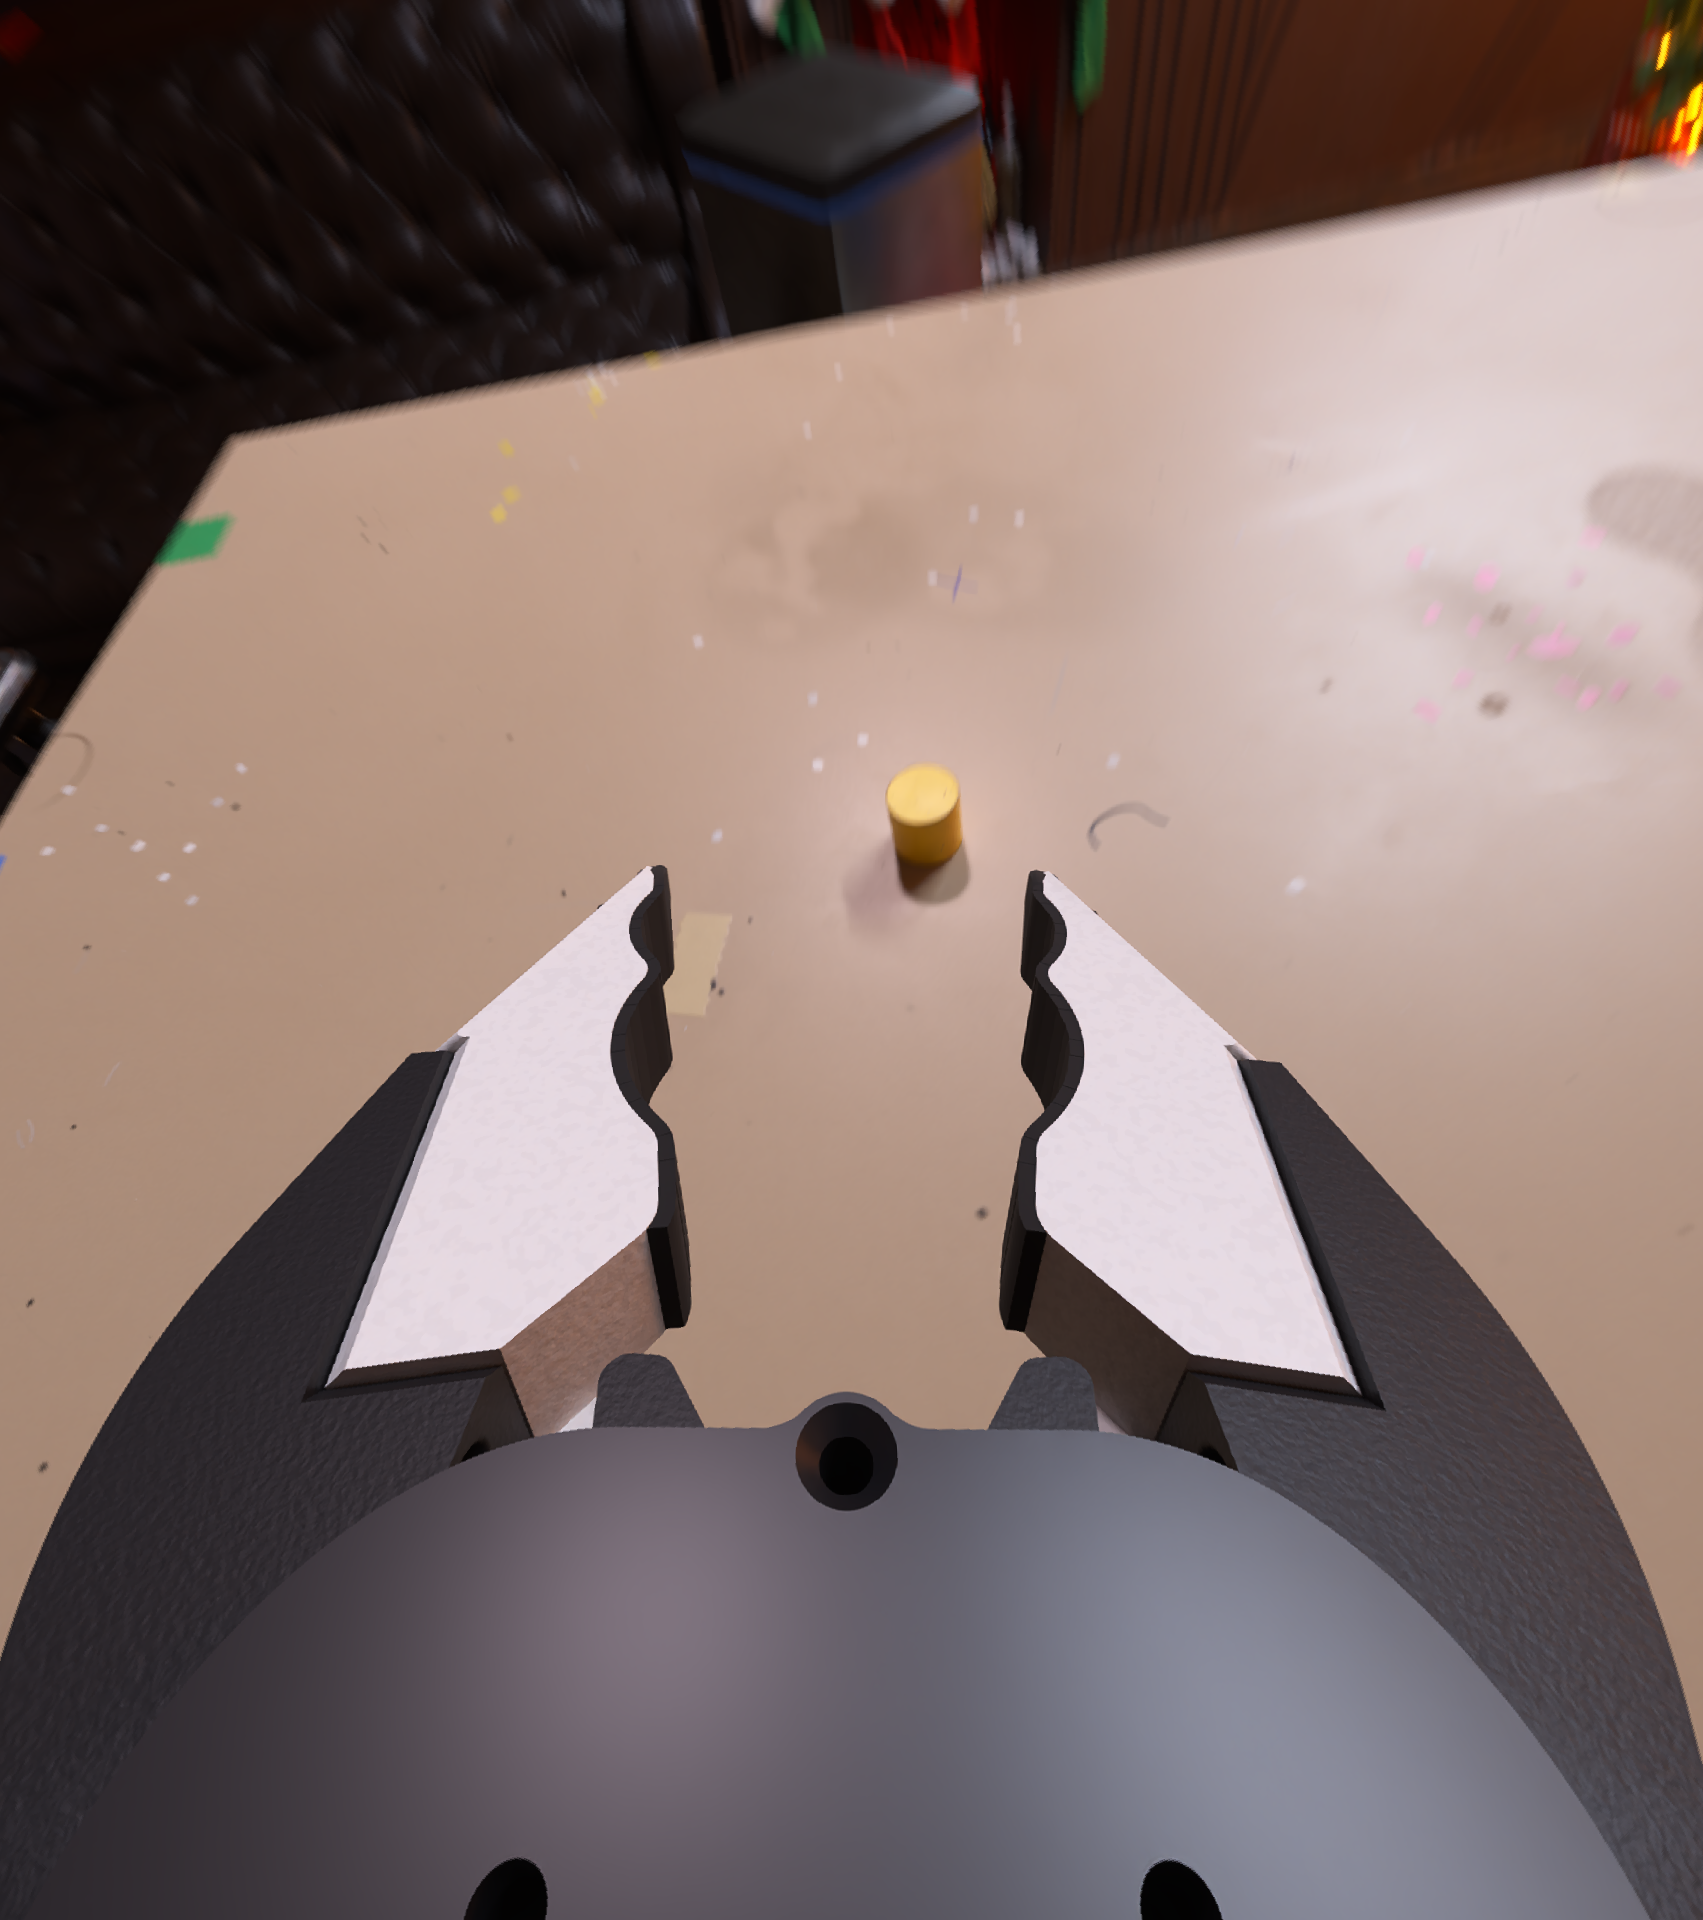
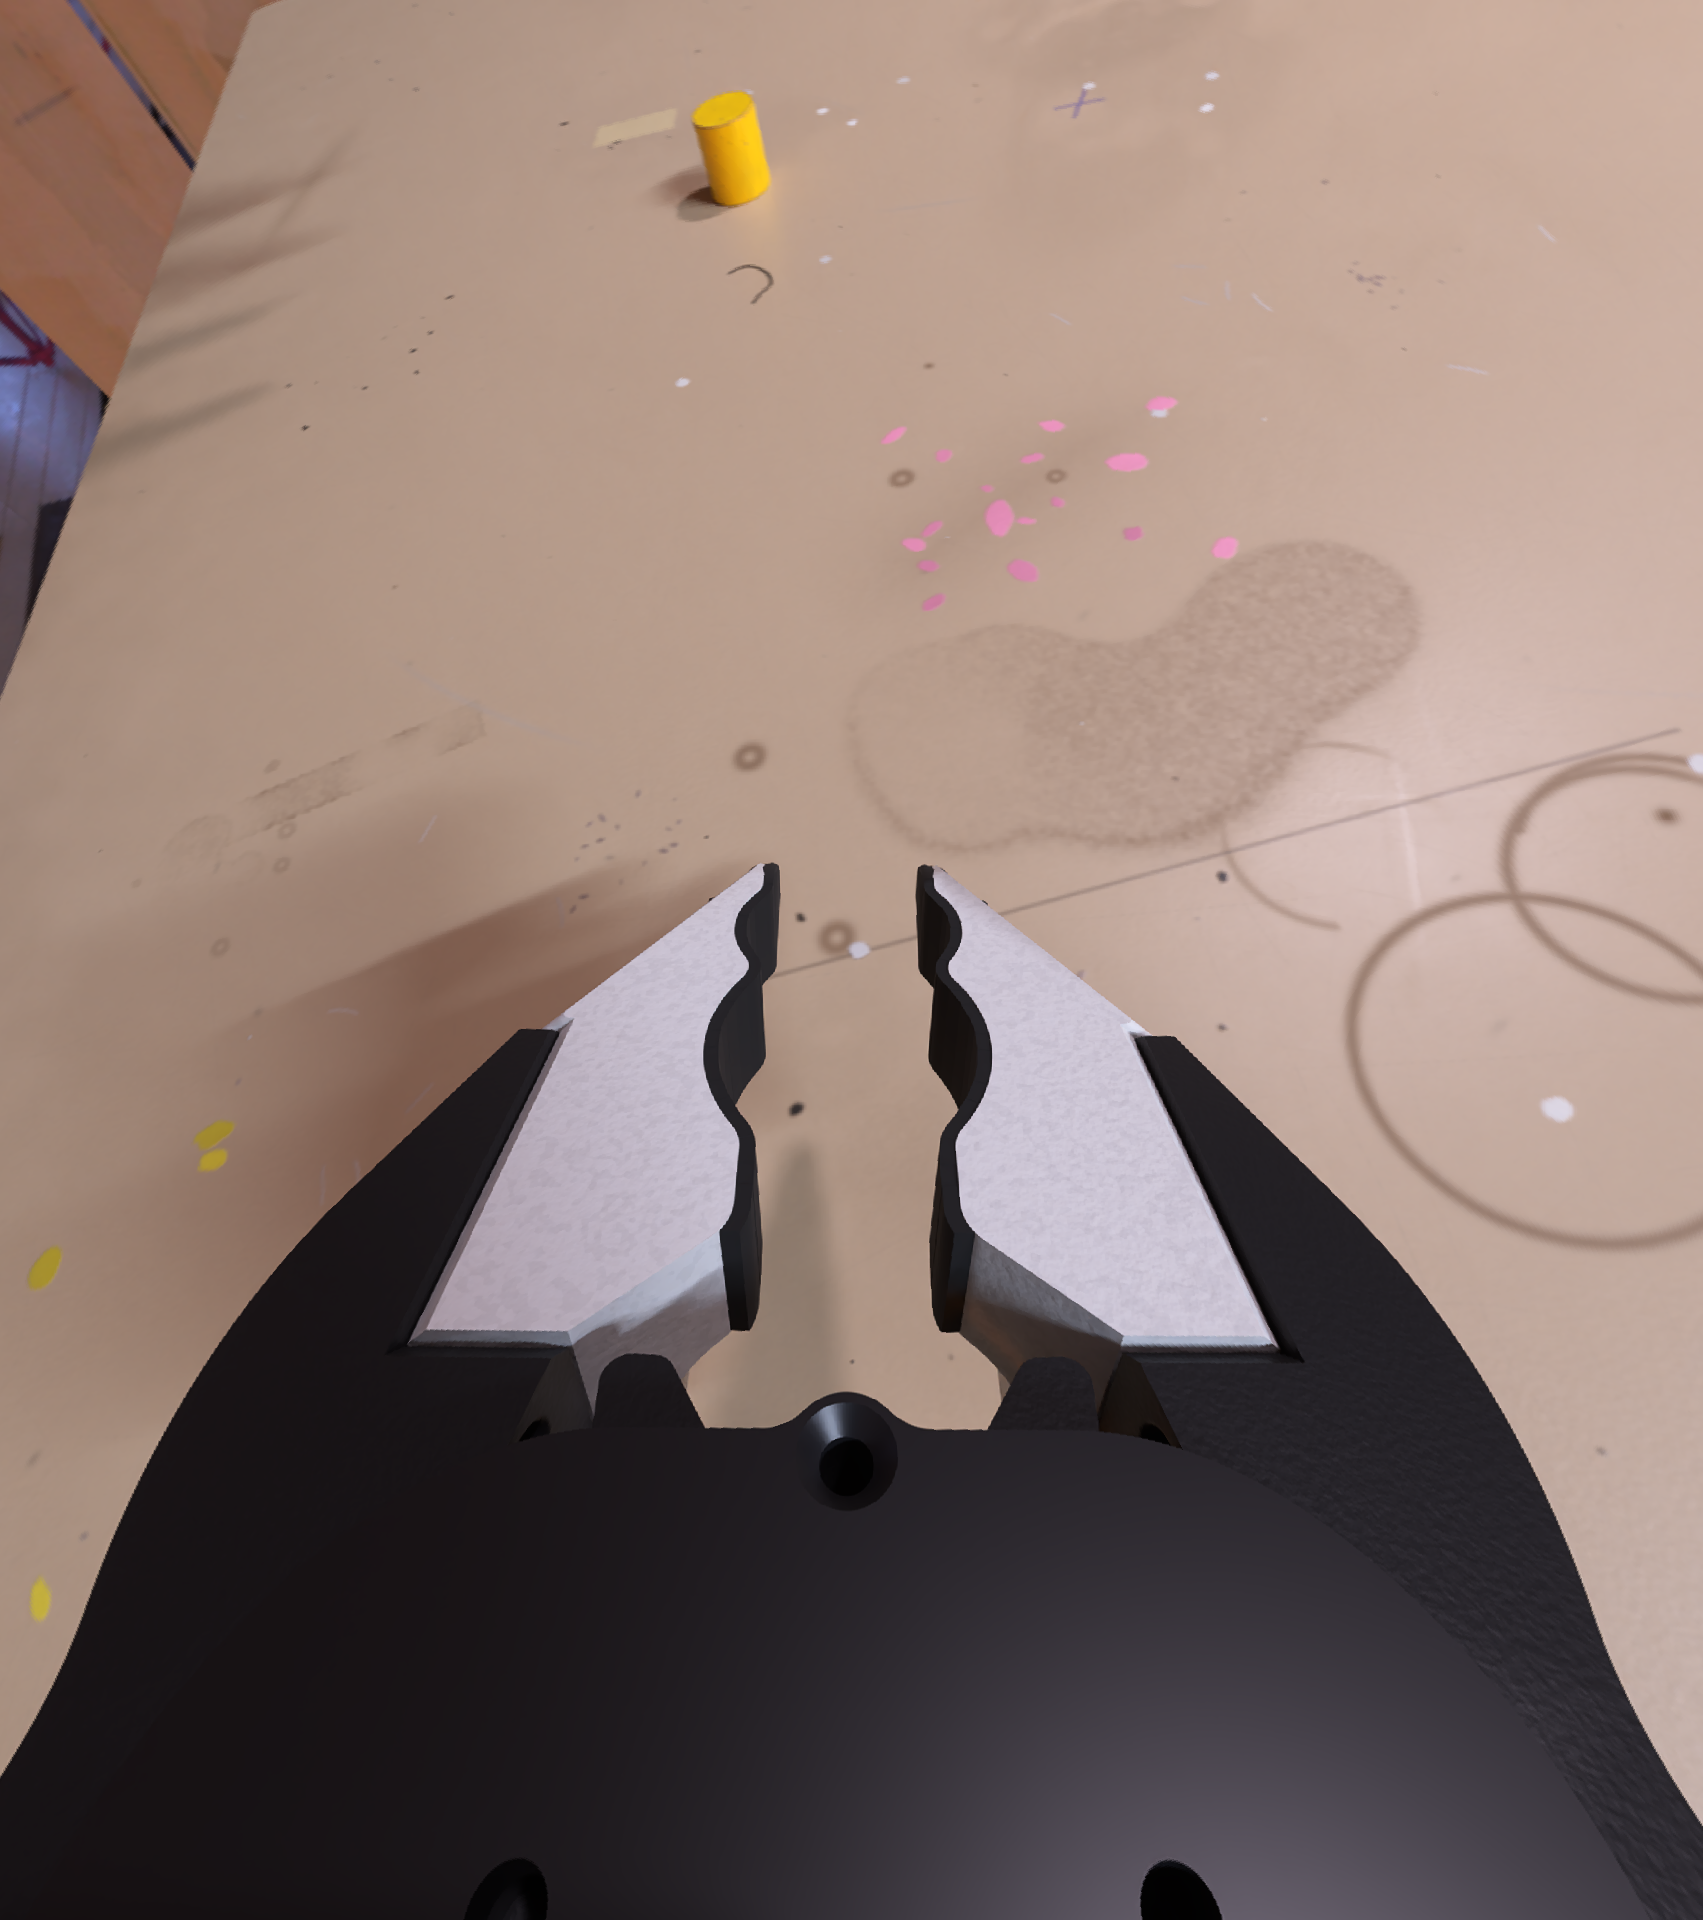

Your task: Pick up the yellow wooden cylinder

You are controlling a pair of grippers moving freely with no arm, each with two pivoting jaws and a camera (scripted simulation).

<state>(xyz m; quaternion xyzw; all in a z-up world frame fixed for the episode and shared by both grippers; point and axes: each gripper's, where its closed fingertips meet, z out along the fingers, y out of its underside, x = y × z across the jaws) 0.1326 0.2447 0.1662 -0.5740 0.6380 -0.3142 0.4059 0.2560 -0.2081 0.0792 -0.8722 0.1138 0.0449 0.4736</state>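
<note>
Our left gripper [image 1: 845, 873] has fingers spread wide w/ nothing between, the yellow cylinder [image 1: 924, 816] upright on the table [image 1: 411, 675] just beyond its tips, so we'd centre, then squeeze; right gripper [image 2: 847, 868], part-open & empty, sits well away.

blurred dark sofa [image 1: 203, 208], table [image 1: 1449, 935] cut off by edges

Left gripper [image 1: 847, 883] hovering w/ jaws spread wide; yellow cylinder [image 1: 924, 817] standing upright just ahead on tan table [image 1: 411, 727], untouched.
</note>
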